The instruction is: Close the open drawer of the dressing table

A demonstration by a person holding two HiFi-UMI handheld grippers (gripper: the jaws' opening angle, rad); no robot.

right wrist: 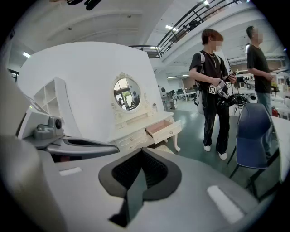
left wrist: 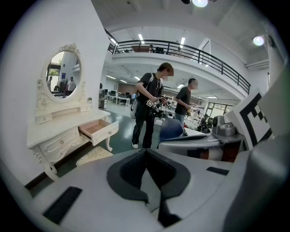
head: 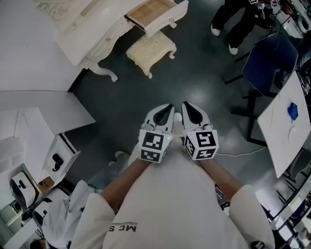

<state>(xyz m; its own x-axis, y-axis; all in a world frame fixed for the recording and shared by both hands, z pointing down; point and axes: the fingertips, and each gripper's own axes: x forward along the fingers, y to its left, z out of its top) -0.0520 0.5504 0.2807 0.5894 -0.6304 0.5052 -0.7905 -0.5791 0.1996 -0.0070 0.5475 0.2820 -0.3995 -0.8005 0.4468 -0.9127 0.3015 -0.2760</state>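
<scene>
White-painted and carved, the dressing table [head: 97, 29] stands against a pale wall. Its one open drawer [head: 154, 13] juts out from the table's front with the wooden inside showing. A cream stool [head: 150, 48] sits on the dark floor [head: 126, 97] just in front of the table, below the drawer. An oval mirror [left wrist: 63, 77] rises from the table's top.

Well apart from the table, across a stretch of floor, the person holds both tools side by side, aimed toward it and tipped somewhat downward. The left gripper [head: 167, 109] has its jaws pressed together with nothing between them. The right gripper [head: 189, 107] likewise has its jaws together and empty. Neither touches the drawer.

Past the drawer end of the table, a person in dark clothes [left wrist: 148, 108] and a second person [left wrist: 185, 102] stand near a blue chair [head: 269, 61].
</scene>
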